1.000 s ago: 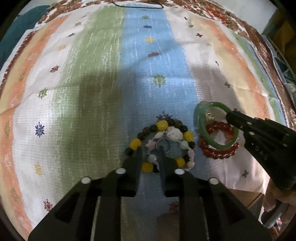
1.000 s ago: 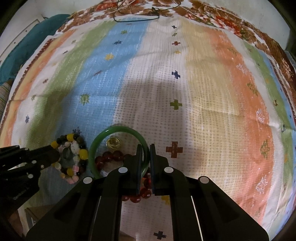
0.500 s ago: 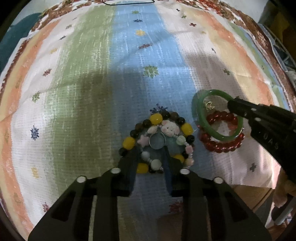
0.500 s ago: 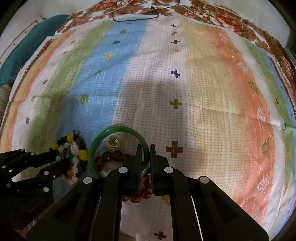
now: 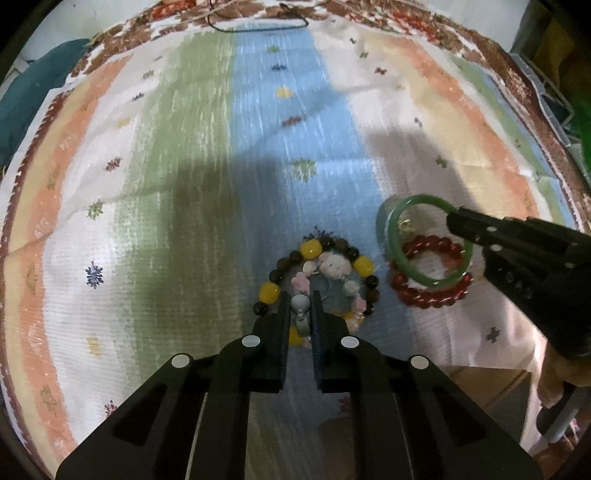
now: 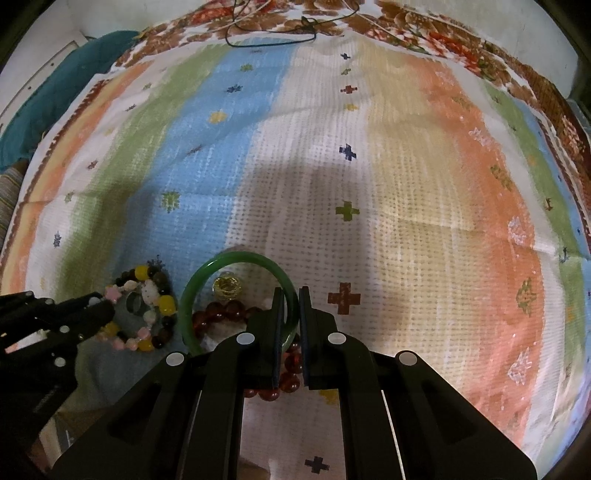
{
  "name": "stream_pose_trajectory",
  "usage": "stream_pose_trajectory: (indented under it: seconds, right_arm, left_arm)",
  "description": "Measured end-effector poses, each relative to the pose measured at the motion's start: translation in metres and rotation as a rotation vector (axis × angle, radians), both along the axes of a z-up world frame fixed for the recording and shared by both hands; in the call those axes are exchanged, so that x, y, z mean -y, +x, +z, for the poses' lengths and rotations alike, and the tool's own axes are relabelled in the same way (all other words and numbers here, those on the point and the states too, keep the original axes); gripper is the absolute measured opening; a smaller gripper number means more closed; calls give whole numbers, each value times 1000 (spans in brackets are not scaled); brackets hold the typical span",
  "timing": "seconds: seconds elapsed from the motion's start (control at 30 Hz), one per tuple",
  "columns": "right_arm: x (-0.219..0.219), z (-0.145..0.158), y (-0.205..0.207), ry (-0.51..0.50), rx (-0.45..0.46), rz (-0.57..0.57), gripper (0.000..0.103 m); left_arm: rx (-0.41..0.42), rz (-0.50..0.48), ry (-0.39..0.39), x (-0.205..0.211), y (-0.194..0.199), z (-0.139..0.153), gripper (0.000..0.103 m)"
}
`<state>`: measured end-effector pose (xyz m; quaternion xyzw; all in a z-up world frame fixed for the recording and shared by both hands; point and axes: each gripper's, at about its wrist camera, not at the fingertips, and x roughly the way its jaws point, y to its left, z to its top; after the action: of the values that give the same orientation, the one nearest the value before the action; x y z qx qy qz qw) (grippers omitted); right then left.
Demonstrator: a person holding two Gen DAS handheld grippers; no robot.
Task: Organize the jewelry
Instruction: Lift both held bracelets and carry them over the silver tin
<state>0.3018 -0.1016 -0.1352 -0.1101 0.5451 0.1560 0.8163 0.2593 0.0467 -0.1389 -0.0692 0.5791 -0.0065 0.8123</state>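
My left gripper (image 5: 300, 297) is shut on the near beads of a pink-and-white charm bracelet (image 5: 334, 266), which lies inside a yellow-and-dark bead bracelet (image 5: 310, 249) on the striped cloth. A silver ring (image 6: 133, 303) lies within them. My right gripper (image 6: 291, 295) is shut on a green jade bangle (image 6: 236, 258) and holds it tilted over a red bead bracelet (image 6: 221, 310) and a gold ring (image 6: 227, 288). In the left wrist view the right gripper (image 5: 452, 218) grips the bangle (image 5: 397, 240) above the red bracelet (image 5: 424, 297).
A striped woven cloth (image 6: 406, 184) covers the surface. A thin dark cord (image 6: 269, 33) lies at its far edge. A teal cushion (image 6: 55, 96) sits at the far left. The cloth's near edge (image 5: 480, 369) drops off by the jewelry.
My left gripper has closed from open onto the near beads of the charm bracelet. The right gripper keeps the bangle in about the same place.
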Motion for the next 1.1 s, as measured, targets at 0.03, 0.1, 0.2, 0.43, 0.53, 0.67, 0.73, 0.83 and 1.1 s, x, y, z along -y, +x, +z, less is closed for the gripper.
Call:
stream_pose_trajectory:
  seconds: [0.03,0.1,0.2,0.43,0.53,0.67,0.73,0.83,1.1]
  right_arm:
    - [1,3,-1,0,5,1,9]
    - [1,7,-4,-4,16,5,9]
    - [3,14,-11,-9,31,11,9]
    - [15,25,-21,-6,47,1,9]
    - [18,30,-25,3,51,-5,9]
    - [19,42,-33,25,66,-8,9]
    - [19,48,-38,33,75,-8,9]
    - [19,57,-46,40,94,-5,9]
    - [22,74,-71,67,116,12,9]
  left_arm:
    - [9,0,-4,0,-1,4,10]
    - [23,0,-11,1,-2,12,10]
    - [44,7,-18,-1,-4,22,10]
    - [99,15,-34,0,-14,47,10]
    - [114,17,-39,-1,-17,55,10]
    - [135,29,-25,0,-23,62,10]
    - [140,30,-22,2,-26,64,10]
    - [148,30,-24,4,-31,70,10]
    - [198,26,-14,10,-47,94,10]
